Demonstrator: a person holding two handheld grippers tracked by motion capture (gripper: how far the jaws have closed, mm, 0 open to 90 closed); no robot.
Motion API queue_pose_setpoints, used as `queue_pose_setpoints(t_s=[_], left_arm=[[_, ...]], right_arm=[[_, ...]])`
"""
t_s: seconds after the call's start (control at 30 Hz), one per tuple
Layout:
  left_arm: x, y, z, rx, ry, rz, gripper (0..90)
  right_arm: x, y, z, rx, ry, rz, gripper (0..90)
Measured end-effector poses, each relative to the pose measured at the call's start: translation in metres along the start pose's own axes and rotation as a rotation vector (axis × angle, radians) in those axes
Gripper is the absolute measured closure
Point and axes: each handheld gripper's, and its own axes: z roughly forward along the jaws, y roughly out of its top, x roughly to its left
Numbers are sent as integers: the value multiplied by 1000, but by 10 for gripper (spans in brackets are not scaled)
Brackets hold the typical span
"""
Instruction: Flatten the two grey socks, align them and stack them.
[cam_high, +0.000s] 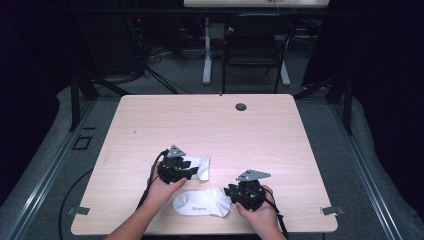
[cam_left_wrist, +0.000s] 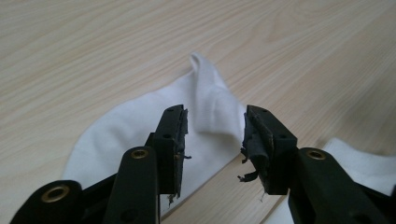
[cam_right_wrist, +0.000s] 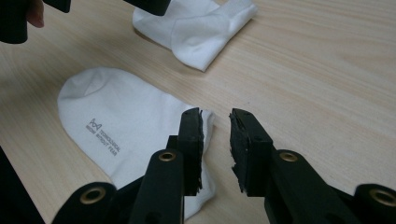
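Two white socks: near sock (cam_high: 201, 203) lies crosswise, toe left; far sock (cam_high: 202, 167) folded.

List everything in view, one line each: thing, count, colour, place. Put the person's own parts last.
flat sock: 1, white with small grey print, near edge of the table, between the two hands.
folded sock: 1, white, just beyond the flat sock, in front of the left gripper.
table: 1, light wood grain, centre of the high view.
cable hole: 1, dark, near the table's far edge.
chair: 1, black, on the floor beyond the table.
left gripper: 1, black, jaws apart above the folded sock, pads not pressing it.
right gripper: 1, black, jaws apart at the flat sock's edge, not gripping.
hands: 2, one behind each gripper, at the table's near edge.
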Motion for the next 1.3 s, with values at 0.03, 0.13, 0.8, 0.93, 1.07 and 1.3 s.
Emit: queue_pose_setpoints(t_s=[0.03,0.13,0.8,0.93,1.07,1.3], left_arm=[[5,-4,-1,9,6,-12,609],[19,-16,2,35,40,-47,653],[11,-31,10,70,-12,-19,739],[8,-33,10,66,-27,-13,762],[5,-35,8,68,-51,-13,765],[2,-37,8,69,-64,-9,766]], right_arm=[[0,2,1,5,-1,-9,729],[4,9,8,28,0,-24,703],[24,46,53,58,-37,-141,699],[24,47,56,49,-49,-142,697],[23,49,57,48,-61,-151,682],[23,53,69,49,-92,-157,678]])
